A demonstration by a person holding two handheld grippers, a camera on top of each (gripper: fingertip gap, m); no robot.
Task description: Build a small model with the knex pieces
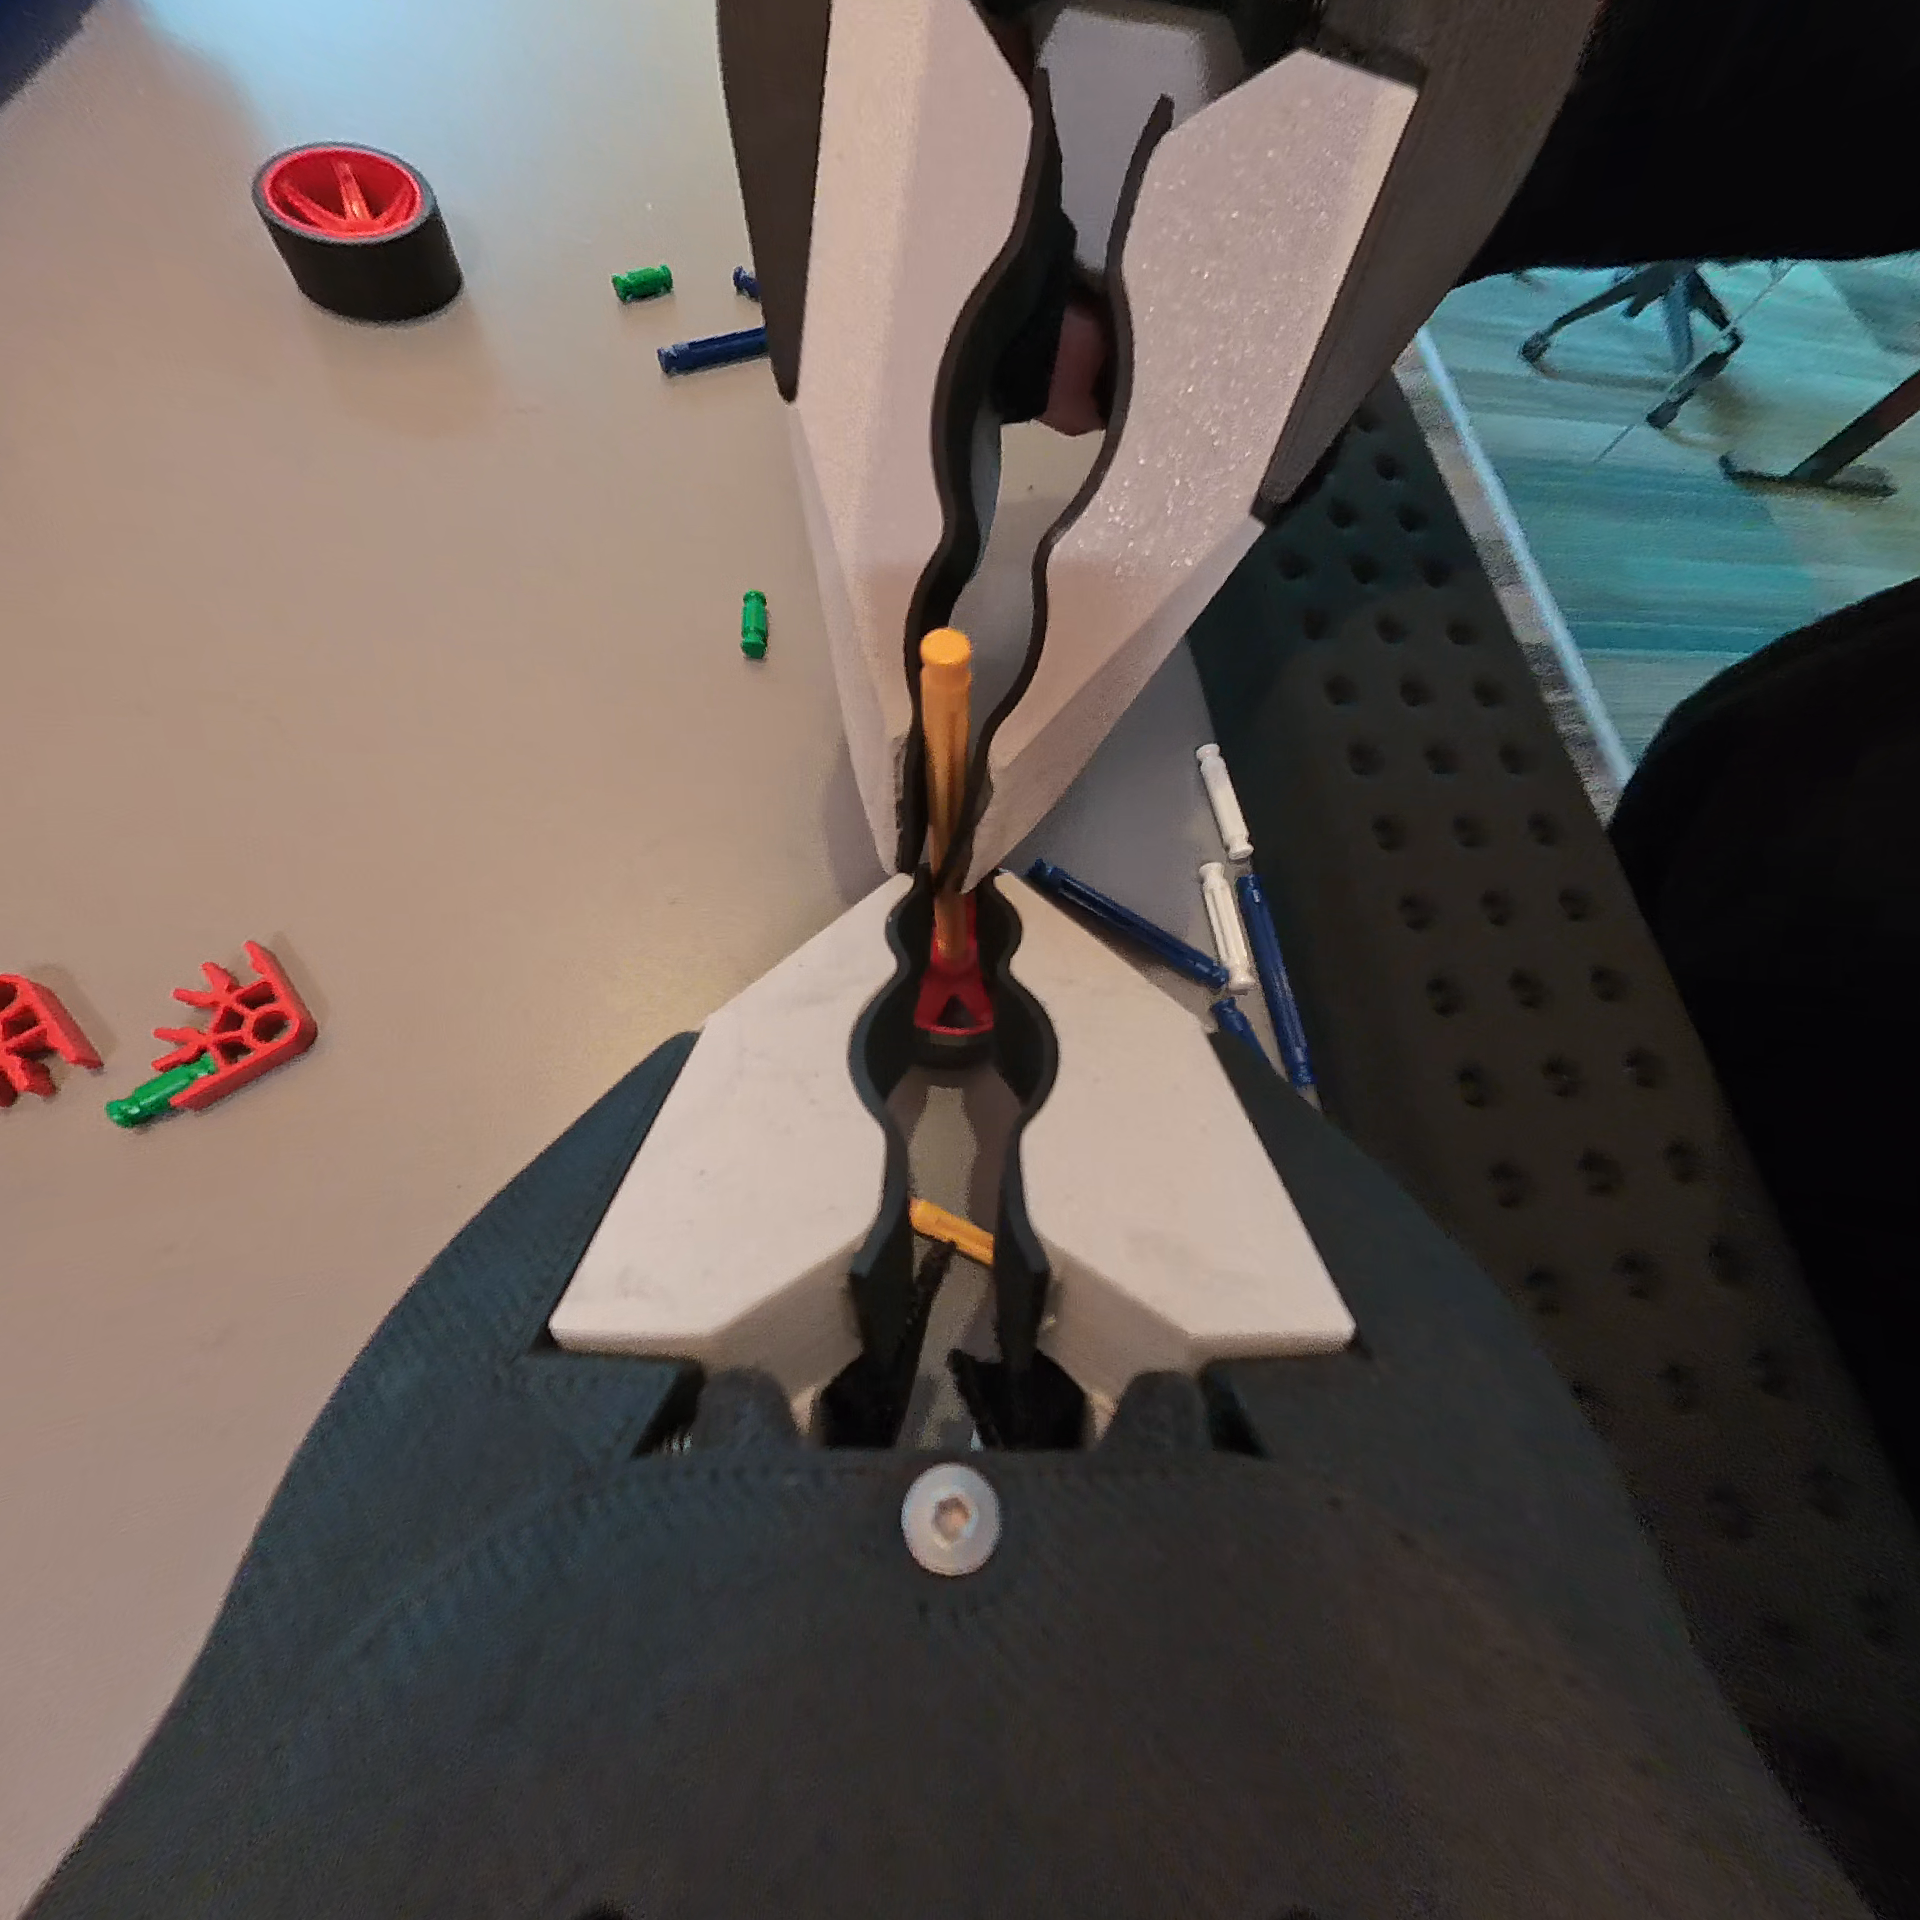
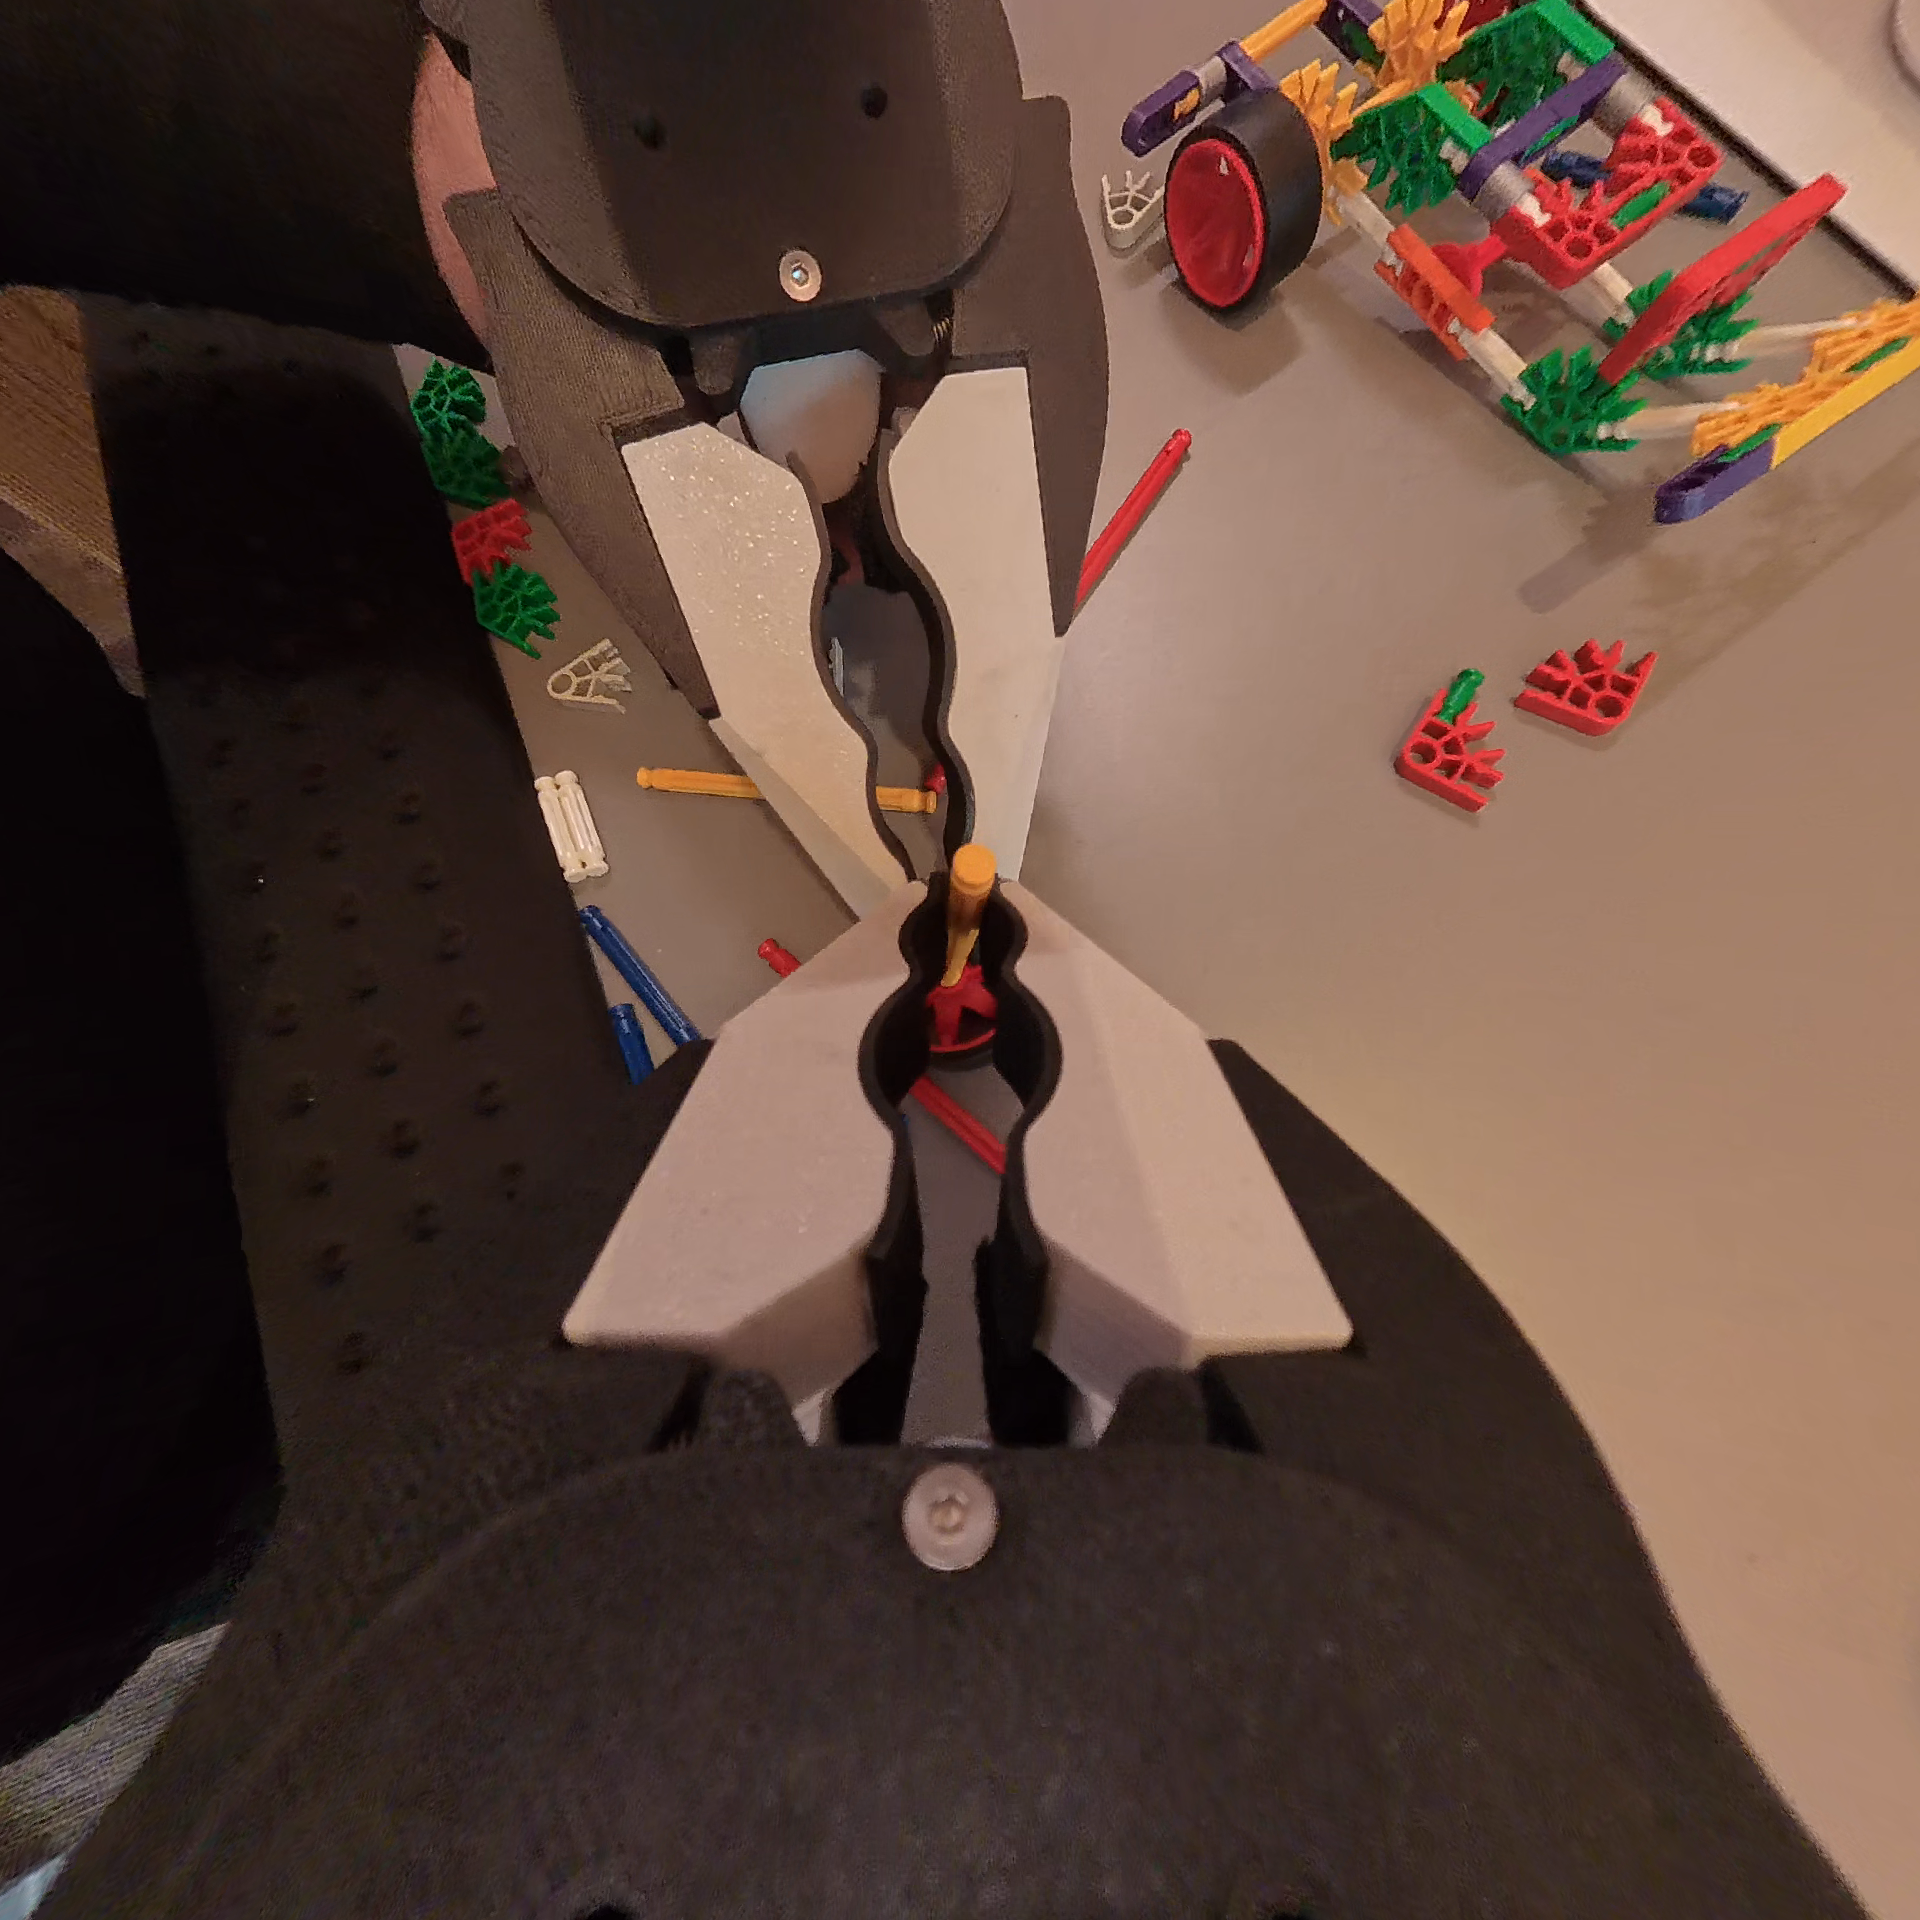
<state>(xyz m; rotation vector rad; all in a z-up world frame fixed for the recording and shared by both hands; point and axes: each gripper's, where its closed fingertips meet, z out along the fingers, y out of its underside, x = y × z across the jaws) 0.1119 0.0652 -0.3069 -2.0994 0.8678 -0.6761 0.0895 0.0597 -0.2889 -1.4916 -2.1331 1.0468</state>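
Meeting tip to tip above the beige surface [image 1: 416,727], the two tools shared one small assembly: a yellow rod [image 1: 945,769] plugged into a red connector [image 1: 951,1003]. In the left wrist view the left tool [image 1: 951,894] had its fingers drawn nearly together around the red connector, which sat in the rounded hollow between the pads, while the right tool [image 1: 940,857] came in from the far side with its tips pinched on the rod's shaft. The right wrist view showed the same pair from the other side: the right tool [image 2: 961,904] was closed to a narrow gap with the rod's end [image 2: 971,868] and the connector [image 2: 961,1013] between its tips, and the left tool [image 2: 951,873] faced it. Exactly which piece each tool gripped could not be settled, as the two views disagreed. Loose parts lay around: a black wheel with a red hub [image 1: 358,229] toward the far left corner, green pegs [image 1: 753,623], blue rods [image 1: 1127,920] and white rods [image 1: 1221,784] near the padded black edge [image 1: 1455,831], and red corner connectors [image 1: 239,1023] at the left. A multicoloured built model [image 2: 1507,208] with a wheel stood at the far right of the surface.
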